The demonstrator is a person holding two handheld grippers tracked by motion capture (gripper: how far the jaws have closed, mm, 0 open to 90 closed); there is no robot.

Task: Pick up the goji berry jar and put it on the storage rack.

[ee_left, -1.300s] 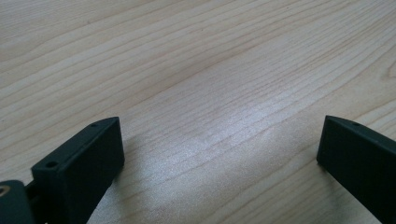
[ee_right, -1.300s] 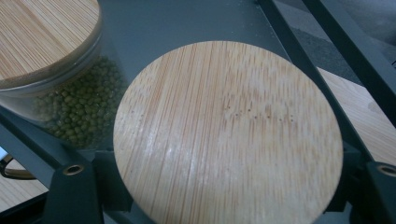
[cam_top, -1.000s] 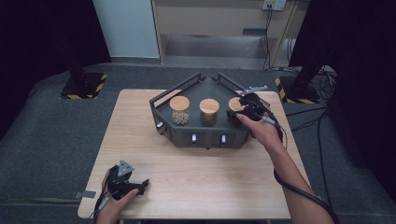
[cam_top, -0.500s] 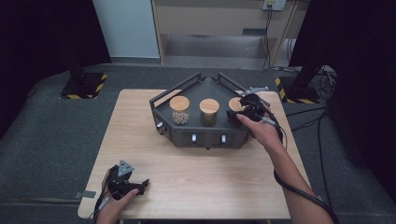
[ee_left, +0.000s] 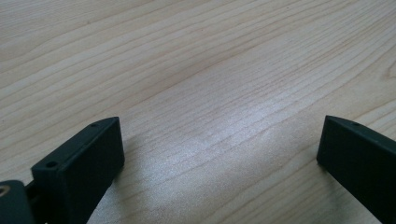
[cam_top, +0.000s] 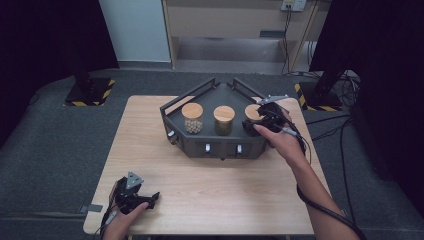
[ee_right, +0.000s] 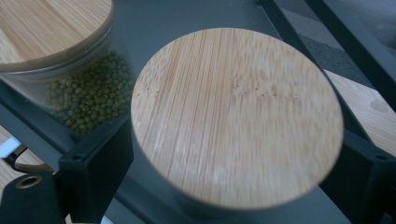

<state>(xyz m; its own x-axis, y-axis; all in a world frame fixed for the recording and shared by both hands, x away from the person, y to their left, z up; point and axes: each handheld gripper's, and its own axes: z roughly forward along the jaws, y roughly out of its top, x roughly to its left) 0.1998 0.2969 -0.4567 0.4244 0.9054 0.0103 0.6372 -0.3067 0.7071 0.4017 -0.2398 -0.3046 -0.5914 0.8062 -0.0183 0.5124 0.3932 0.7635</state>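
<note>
A dark corner tray on the wooden table holds three glass jars with bamboo lids. The left jar has pale beans and the middle jar green ones. My right gripper is at the right jar. Its jaws have just been opening, and they stand on either side of that jar below the lid. The green-bean jar sits just beside it. My left gripper rests low over the table's near left corner, open, with bare wood between its jaws.
The tray has raised rails at the back and small white-labelled buttons on its front wall. Bare wood lies in front of the tray. Cables trail over the grey floor to the right of the table.
Neither hand has shifted on the table. The right gripper stays at the right jar in the tray.
</note>
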